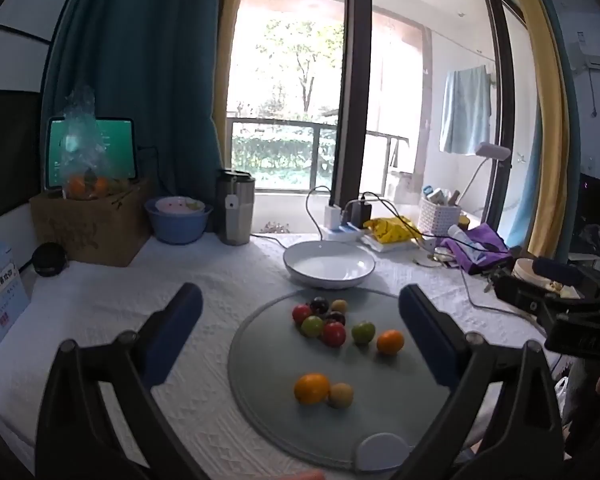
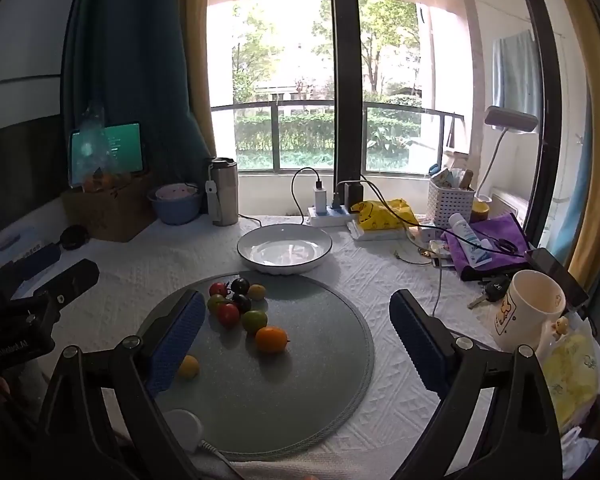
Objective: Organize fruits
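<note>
On grey mat [image 1: 340,432]: loose fruits [image 1: 324,322]; both grippers open, empty.

Both hand-held grippers [image 1: 300,312] [image 2: 296,312] wide open

Small round fruits lie loose on a round grey mat [image 1: 380,420] on the tabletop. A cluster at the mat's far side holds two red fruits [image 1: 333,333], two dark purple fruits [image 1: 319,305], two green fruits [image 1: 363,332] and one pale yellow fruit [image 1: 339,305], most of them touching. One orange fruit [image 1: 390,342] lies just beside the cluster. Nearer, a larger orange fruit [image 1: 311,388] touches a tan fruit [image 1: 341,395]. A white plate [image 1: 329,266] with a dark rim stands empty just beyond the mat.
</note>
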